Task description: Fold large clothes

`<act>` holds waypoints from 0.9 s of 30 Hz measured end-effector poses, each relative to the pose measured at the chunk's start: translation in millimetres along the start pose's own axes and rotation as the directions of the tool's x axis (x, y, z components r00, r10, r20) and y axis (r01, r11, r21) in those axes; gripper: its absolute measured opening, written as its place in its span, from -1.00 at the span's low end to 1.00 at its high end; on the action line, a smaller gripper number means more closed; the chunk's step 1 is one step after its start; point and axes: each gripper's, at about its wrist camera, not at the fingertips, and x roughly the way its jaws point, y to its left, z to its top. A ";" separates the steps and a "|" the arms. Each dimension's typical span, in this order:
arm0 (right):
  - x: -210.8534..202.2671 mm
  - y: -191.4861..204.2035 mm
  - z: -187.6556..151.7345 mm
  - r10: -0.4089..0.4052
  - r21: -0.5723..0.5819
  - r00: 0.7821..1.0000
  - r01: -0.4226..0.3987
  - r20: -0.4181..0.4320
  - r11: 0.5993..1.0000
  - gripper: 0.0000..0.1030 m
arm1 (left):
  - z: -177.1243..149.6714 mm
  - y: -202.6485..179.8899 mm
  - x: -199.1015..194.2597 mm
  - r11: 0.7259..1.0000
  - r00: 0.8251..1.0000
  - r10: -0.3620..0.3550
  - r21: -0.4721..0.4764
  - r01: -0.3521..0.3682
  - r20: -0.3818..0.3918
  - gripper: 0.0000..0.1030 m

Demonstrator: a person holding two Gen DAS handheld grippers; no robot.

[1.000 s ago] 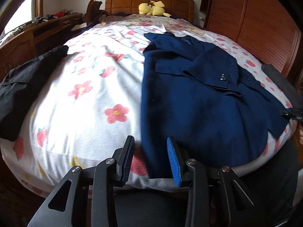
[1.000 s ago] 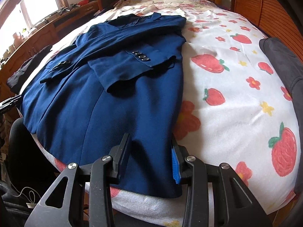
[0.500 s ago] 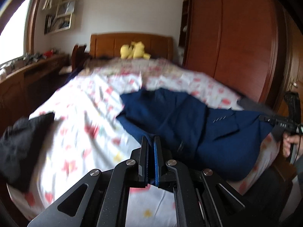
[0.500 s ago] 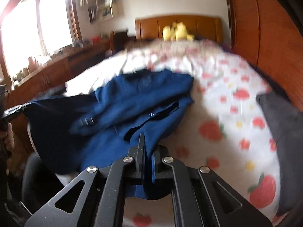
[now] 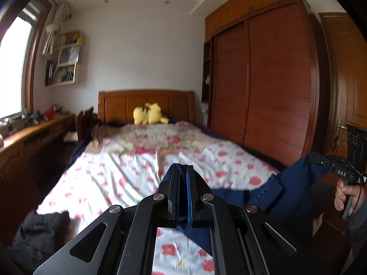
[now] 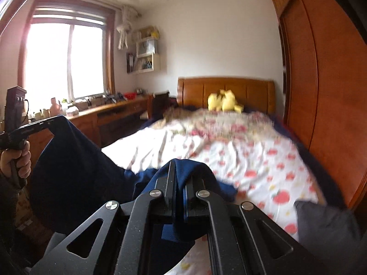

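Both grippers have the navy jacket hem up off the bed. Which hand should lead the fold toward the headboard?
Neither clearly; probably both together. The left gripper and right gripper are each shut on the navy jacket, level with each other, with the floral bedspread open ahead of both.

Yellow plush toy (image 5: 150, 115) against wooden headboard (image 5: 146, 104). Floral bedspread (image 5: 119, 171) across bed. Dark garment (image 5: 39, 231) at near left corner.
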 end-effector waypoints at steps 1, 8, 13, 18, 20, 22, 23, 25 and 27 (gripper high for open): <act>-12.1 2.4 9.1 -0.004 -0.014 1.000 0.004 0.021 1.000 -0.92 | 3.8 -0.9 -10.9 1.000 1.000 -0.001 0.003 0.001 0.016 -0.92; -78.6 8.9 36.7 -0.085 -0.057 0.987 0.093 0.137 0.994 -0.92 | 22.2 -11.6 -68.3 0.999 0.994 -0.037 0.025 0.035 0.106 -0.92; -60.1 -6.6 22.0 -0.141 -0.057 0.987 0.146 0.080 0.988 -0.93 | -1.0 -6.7 -37.0 0.999 0.998 -0.025 0.040 0.023 0.055 -0.92; 23.2 -29.3 -30.8 -0.171 -0.074 0.979 0.164 -0.107 0.984 -0.93 | -43.1 8.7 42.1 0.999 0.997 0.016 0.036 -0.014 -0.073 -0.91; 61.4 -42.5 -57.0 -0.174 -0.053 0.969 0.167 -0.175 0.984 -0.93 | -66.1 19.6 77.7 1.000 0.991 0.024 0.017 -0.022 -0.129 -0.92; 88.8 -54.3 -75.1 -0.187 -0.043 0.957 0.182 -0.224 0.982 -0.93 | -83.7 29.1 107.1 0.999 0.984 0.037 0.000 -0.038 -0.175 -0.92; 99.6 -59.5 -83.2 -0.199 -0.045 0.950 0.194 -0.239 0.980 -0.93 | -88.5 31.6 117.6 0.999 0.981 0.047 -0.001 -0.048 -0.188 -0.92; 112.2 -70.3 -92.5 -0.207 -0.043 0.943 0.203 -0.261 0.978 -0.92 | -95.1 39.5 139.7 0.998 0.976 0.063 0.002 -0.064 -0.210 -0.92; 125.4 -80.5 -103.5 -0.210 -0.037 0.935 0.208 -0.286 0.977 -0.92 | -97.6 46.1 158.4 0.997 0.970 0.077 0.006 -0.077 -0.229 -0.91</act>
